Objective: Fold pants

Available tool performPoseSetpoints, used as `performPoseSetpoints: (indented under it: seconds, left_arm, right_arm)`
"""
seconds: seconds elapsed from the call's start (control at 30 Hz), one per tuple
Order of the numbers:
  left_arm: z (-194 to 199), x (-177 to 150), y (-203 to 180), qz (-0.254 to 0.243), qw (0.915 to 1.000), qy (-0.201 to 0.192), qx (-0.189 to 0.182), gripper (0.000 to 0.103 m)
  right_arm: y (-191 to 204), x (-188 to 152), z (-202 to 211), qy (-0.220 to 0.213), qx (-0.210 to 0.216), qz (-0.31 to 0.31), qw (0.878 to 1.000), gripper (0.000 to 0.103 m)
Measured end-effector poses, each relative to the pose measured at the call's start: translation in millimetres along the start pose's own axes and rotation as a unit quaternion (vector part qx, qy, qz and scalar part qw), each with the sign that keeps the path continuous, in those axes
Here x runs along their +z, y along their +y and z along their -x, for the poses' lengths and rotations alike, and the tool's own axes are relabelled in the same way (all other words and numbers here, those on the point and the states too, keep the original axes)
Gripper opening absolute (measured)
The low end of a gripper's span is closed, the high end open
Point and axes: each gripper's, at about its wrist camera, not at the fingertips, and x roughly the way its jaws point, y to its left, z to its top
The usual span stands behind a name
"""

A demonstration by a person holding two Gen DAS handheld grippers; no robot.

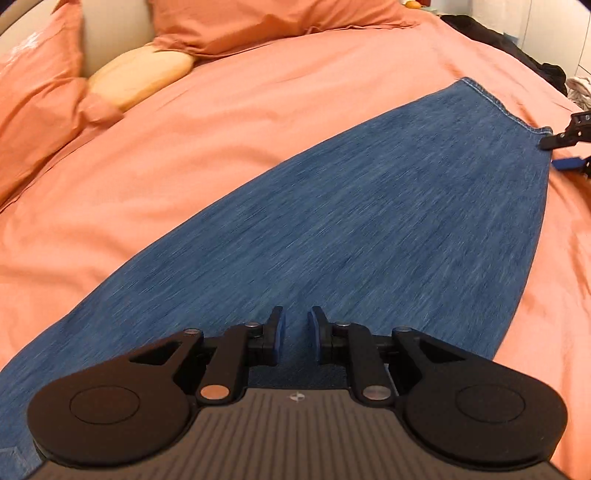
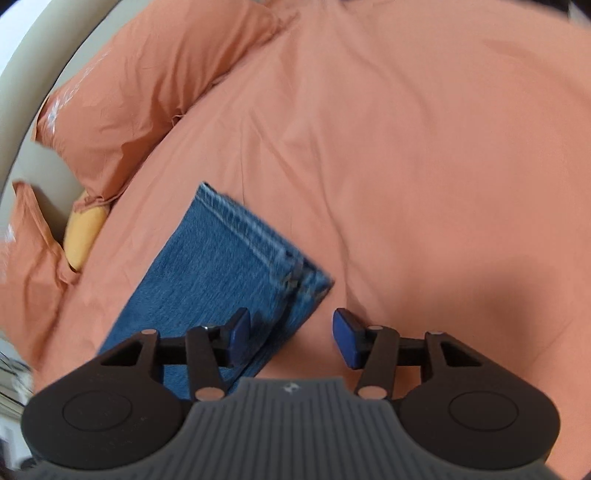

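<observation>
Blue denim pants (image 1: 369, 221) lie flat on the orange bed cover (image 1: 258, 122), one long leg running from my left gripper to the stitched hem at the far right. My left gripper (image 1: 295, 334) hovers over the denim, jaws a little apart and empty. In the right wrist view the hem end of the pants (image 2: 229, 266) lies just ahead. My right gripper (image 2: 291, 336) is open wide over the hem's near corner, holding nothing. The right gripper also shows in the left wrist view (image 1: 565, 147), at the hem corner.
Orange pillows (image 1: 258, 22) and a yellow cushion (image 1: 140, 74) lie at the head of the bed, against a beige headboard (image 1: 114, 29). Dark clothing (image 1: 517, 48) lies at the far right bed edge. Bare orange cover (image 2: 443, 166) spreads right of the hem.
</observation>
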Motion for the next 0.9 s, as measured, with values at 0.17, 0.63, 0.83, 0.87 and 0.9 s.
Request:
performPoseSetpoints:
  seconds: [0.17,0.63,0.83,0.87,0.9]
  left_arm:
    - [-25,21,-10,-0.013,0.9999,-0.009,-0.005,0.020]
    - [-83,92,0,0.026,0.9997,-0.002,-0.003,0.016]
    - [-69,93,-7,0.030,0.9995,0.002,0.013,0.011]
    - [-61,91,-9,0.031,0.9995,0.000,0.003,0.011]
    - [-52,86,-13,0.027,0.9996,-0.001,-0.014,0.011]
  right_arm:
    - [-5,-6,-8,-0.022,0.024,-0.021,0.999,0.046]
    - [-10,-5,-16,-0.034,0.036,0.018,0.999,0.021]
    - [-4,-6,-16,-0.034,0.018,0.039,0.998,0.016]
    - [-4,-5,-16,-0.033,0.016,0.038,0.999,0.015]
    - [-4,-4,-15,-0.031,0.015,0.035,0.999,0.014]
